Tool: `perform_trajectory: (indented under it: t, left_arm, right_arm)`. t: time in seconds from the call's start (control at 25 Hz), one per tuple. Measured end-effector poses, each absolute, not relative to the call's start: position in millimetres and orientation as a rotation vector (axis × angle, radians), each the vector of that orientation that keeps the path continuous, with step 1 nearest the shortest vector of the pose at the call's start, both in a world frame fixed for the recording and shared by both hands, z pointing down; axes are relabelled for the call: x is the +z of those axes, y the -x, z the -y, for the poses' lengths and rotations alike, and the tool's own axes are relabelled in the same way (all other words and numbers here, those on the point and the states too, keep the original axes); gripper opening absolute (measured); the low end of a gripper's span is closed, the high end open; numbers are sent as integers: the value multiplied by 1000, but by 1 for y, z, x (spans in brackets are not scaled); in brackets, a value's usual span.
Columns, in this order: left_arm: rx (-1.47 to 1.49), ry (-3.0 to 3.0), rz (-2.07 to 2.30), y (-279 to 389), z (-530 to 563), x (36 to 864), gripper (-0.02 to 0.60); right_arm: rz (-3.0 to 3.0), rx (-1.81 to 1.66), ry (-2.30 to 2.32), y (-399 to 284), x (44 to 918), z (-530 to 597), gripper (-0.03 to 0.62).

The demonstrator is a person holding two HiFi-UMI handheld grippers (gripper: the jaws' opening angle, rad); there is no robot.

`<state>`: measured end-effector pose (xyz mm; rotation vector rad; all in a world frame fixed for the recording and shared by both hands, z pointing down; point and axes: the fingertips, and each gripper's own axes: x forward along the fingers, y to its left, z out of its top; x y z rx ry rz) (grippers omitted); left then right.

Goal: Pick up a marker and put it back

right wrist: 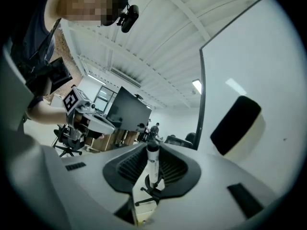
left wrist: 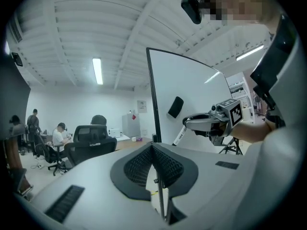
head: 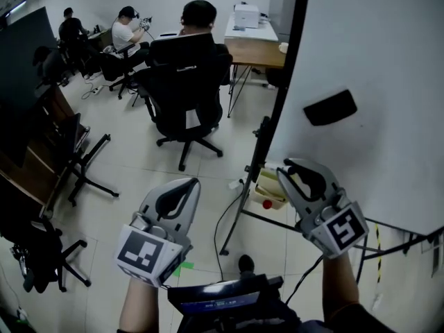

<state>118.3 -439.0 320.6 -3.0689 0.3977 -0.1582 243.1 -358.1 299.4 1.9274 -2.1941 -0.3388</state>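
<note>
One marker [right wrist: 152, 169] — clamped in the right gripper [right wrist: 152, 147], near the whiteboard [head: 388, 47].

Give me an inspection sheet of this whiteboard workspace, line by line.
Surface: whiteboard upright on a stand; no writing seen on the part in view.
Job's things: marker, white barrel, between the right gripper's jaws.
Clutter: black eraser stuck on the board; pale box low by the stand.
Grippers: right gripper shut on the marker; left gripper shut, empty, clear of the board.
Cables: black cable looping on the floor by the stand's foot.
Surroundings: office chair, desk, seated people beyond.
</note>
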Motion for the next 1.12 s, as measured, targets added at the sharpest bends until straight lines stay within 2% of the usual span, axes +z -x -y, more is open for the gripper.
perform_trajectory:
  t: [0.32,1.12]
  left_arm:
    - [-86,3010,-467,-90,438,290,0]
    - [-44,3015,-607,4,431,291,0]
  right_arm:
    - [2311,-514,-1790,-190,251,358,86]
    - [2388,-485,-1640,-99,261,360,86]
